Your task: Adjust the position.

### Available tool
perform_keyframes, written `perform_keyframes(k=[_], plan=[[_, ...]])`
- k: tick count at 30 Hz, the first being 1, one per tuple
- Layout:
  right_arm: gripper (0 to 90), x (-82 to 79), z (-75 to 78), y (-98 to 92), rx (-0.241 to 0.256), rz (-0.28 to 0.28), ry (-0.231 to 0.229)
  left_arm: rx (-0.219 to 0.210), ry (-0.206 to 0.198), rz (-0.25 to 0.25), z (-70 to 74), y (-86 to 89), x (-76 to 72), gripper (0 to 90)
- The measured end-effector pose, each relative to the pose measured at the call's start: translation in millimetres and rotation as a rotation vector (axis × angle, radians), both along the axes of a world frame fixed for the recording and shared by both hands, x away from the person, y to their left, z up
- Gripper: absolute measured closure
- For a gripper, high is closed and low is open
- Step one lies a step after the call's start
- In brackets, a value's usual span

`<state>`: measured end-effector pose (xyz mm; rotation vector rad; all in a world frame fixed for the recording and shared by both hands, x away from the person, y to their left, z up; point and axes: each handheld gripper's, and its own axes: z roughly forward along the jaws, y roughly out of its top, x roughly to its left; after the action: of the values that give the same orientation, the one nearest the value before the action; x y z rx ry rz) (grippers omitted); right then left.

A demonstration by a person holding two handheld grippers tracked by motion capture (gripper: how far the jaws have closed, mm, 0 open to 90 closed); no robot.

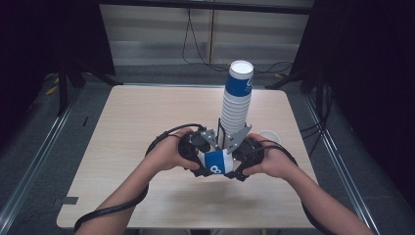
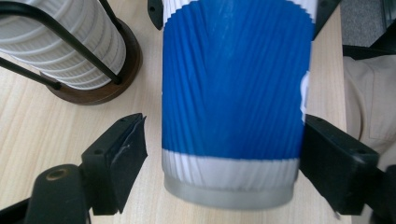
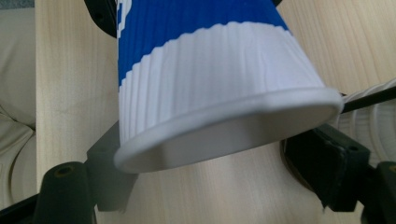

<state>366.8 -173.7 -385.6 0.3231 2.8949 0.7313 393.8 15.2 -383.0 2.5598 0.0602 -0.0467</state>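
High view: both hands meet near the table's (image 1: 137, 127) front middle with one blue-and-white cup (image 1: 215, 164) lying sideways between the left gripper (image 1: 195, 147) and right gripper (image 1: 244, 155), just in front of the tall cup stack (image 1: 236, 100) in its wire holder.

Left gripper view shows the cup's base end (image 2: 233, 112) between the jaws — the right jaw touches its wall, the left one stands just off it, so this gripper is spread, not clamped. Right gripper view has the rim end (image 3: 224, 116) across its jaws, which sit wide of the rim; it looks loose as well, though contact is partly hidden.

By my reading a cup has been separated from the stack and is mid-handover — neither gripper yet has a firm hold. A second cup (image 1: 269, 136) stands right of the stack. Setting this one down remains, and most of the stack is untouched.
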Motion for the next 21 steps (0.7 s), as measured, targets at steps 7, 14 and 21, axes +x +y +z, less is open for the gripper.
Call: perform_keyframes(k=[7,14,21], plan=[[19.9,-0.6,1.8,1.2,-0.006,0.032,-0.011,-0.018,0.045,-0.020,-7.6,1.6,-1.7,28.5],[18.1,-3.2,4.9,-1.2,0.042,0.023,-0.006,-0.096,0.059,-0.037,-11.2,11.6,0.3,28.6],[14.4,-2.7,3.2,-1.5,0.080,0.014,0.013,-0.119,0.078,-0.043,-13.5,15.0,2.0,28.5]])
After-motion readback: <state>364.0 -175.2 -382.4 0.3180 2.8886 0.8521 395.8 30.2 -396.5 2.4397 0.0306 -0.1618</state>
